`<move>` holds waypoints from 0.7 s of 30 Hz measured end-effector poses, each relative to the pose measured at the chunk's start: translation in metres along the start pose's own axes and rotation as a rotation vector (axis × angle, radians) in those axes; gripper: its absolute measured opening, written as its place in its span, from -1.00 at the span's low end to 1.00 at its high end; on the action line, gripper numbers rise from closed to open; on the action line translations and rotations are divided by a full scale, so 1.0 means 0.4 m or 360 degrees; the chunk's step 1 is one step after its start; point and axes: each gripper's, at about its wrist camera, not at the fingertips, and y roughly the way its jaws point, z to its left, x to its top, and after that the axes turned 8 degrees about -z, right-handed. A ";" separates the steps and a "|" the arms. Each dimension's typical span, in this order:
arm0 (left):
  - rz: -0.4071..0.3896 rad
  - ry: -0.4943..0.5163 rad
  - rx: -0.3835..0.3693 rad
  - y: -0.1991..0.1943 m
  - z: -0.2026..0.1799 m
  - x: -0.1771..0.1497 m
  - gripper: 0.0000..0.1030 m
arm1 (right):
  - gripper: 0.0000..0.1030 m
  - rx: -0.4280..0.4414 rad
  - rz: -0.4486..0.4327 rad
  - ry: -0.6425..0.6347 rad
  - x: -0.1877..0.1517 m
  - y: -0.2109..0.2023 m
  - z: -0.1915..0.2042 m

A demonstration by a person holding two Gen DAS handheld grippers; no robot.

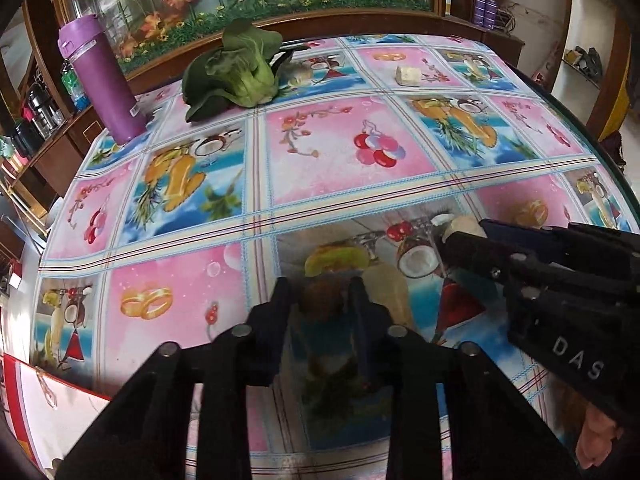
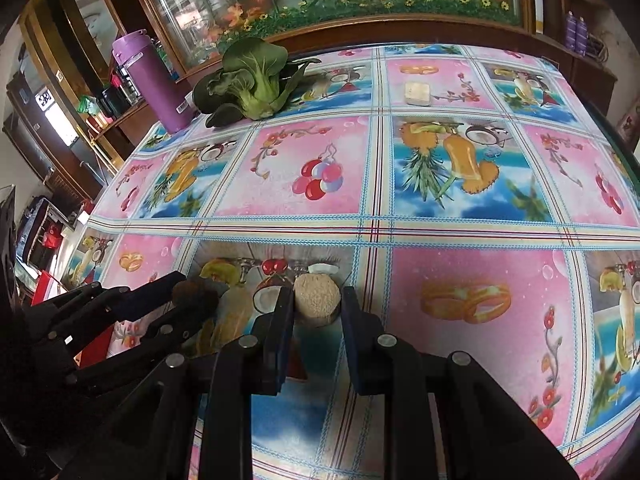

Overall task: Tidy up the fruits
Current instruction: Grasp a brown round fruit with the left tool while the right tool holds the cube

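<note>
Two small round fruits sit close together near the front edge of the table, on the glossy fruit-printed pink and blue tablecloth. The left gripper has its jaws set either side of a dark brown, rough-skinned round fruit; the fingers appear to touch its flanks, though the blur there makes real contact hard to confirm. The right gripper stands partly open around a pale beige, pitted round fruit, with a narrow gap visible on each side, so it has hold of nothing yet.

Both fruits look light and fairly firm, and the beige one's coarse, dimpled skin should give the pads good purchase. Being round, each is likely to roll or squirt forward on the slick cloth if pinched off-centre, so the widest middle is the place to grip, with modest force to avoid bruising.

Well apart at the far side lie a green leafy bok choy, a tall purple plastic bottle and a pale cream rectangular block.
</note>
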 end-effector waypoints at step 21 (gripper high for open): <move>-0.0222 -0.0004 0.0131 -0.201 -0.007 -0.089 -0.54 | -0.57 -0.0073 -0.0110 -0.0003 -0.016 -0.046 0.016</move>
